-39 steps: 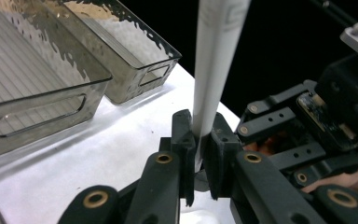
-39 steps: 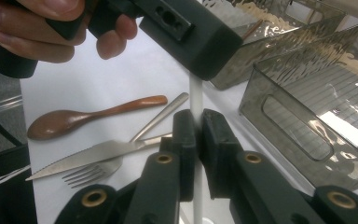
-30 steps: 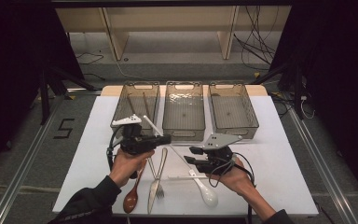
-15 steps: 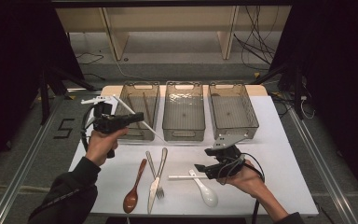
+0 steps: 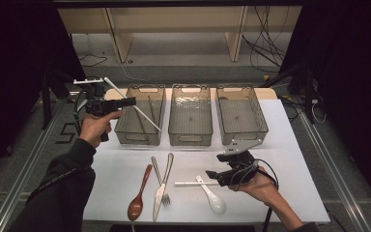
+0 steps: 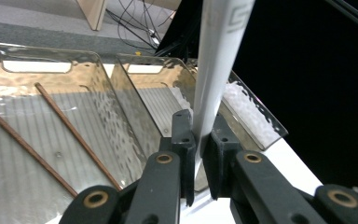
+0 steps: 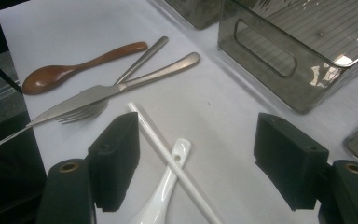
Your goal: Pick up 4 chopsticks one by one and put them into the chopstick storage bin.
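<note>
High view has our left gripper [image 5: 131, 101] pinching a white chopstick [image 5: 147, 118] that slants over the left bin [image 5: 140, 136], where two brown chopsticks [image 6: 70, 130] already lie. Our right gripper [image 7: 196, 163] sits well in front of that bin, jaws freshly spread wide around a second white chopstick [image 7: 168, 161] lying across the white spoon [image 7: 161, 198], not squeezing it.

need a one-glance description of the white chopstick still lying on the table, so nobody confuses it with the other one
Start at the three clear bins along the table's far side, then drop to the cutlery in front of them. At the right end of that row, by the open right tool, the white chopstick lies flat across the white spoon's handle. Its twin is up in the air, clamped in the left tool.
</note>
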`<action>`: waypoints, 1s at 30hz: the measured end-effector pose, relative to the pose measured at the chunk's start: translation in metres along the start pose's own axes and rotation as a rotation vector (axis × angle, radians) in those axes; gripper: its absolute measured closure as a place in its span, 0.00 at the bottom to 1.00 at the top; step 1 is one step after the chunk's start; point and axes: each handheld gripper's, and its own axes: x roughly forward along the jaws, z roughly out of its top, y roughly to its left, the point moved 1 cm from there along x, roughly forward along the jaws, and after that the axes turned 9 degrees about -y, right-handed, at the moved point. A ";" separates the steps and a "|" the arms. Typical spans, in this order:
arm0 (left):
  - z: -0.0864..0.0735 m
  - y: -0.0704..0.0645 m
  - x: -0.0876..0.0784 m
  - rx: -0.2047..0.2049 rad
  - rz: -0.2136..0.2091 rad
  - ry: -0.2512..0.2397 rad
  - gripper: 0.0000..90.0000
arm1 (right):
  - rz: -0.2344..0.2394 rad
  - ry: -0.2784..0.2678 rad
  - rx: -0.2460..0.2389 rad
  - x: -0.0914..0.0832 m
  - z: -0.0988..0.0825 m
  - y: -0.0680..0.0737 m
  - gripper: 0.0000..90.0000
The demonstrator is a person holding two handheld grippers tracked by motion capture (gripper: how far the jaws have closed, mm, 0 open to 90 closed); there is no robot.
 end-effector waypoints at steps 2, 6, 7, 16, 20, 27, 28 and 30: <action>0.004 0.005 0.003 -0.001 0.021 0.007 0.92 | 0.000 0.000 0.000 0.000 0.000 0.000 0.35; 0.008 0.014 0.010 -0.001 0.056 0.038 0.92 | 0.002 0.004 0.002 0.000 0.000 0.000 0.34; 0.008 0.015 0.012 -0.003 0.064 0.047 0.92 | 0.004 0.004 0.001 0.000 0.000 0.000 0.34; -0.004 0.029 0.035 -0.012 0.119 0.131 0.92 | 0.007 0.005 -0.001 0.000 0.000 0.000 0.34; -0.010 0.032 0.043 -0.022 0.126 0.158 0.91 | 0.008 0.006 -0.001 0.001 0.000 0.000 0.34; -0.019 0.038 0.051 -0.033 0.138 0.195 0.91 | 0.012 0.009 -0.003 0.001 -0.001 0.000 0.34; -0.020 0.039 0.052 -0.034 0.139 0.198 0.91 | 0.012 0.009 -0.003 0.001 -0.001 0.000 0.34; -0.021 0.039 0.054 -0.033 0.143 0.205 0.91 | 0.012 0.010 -0.003 0.001 -0.001 0.000 0.34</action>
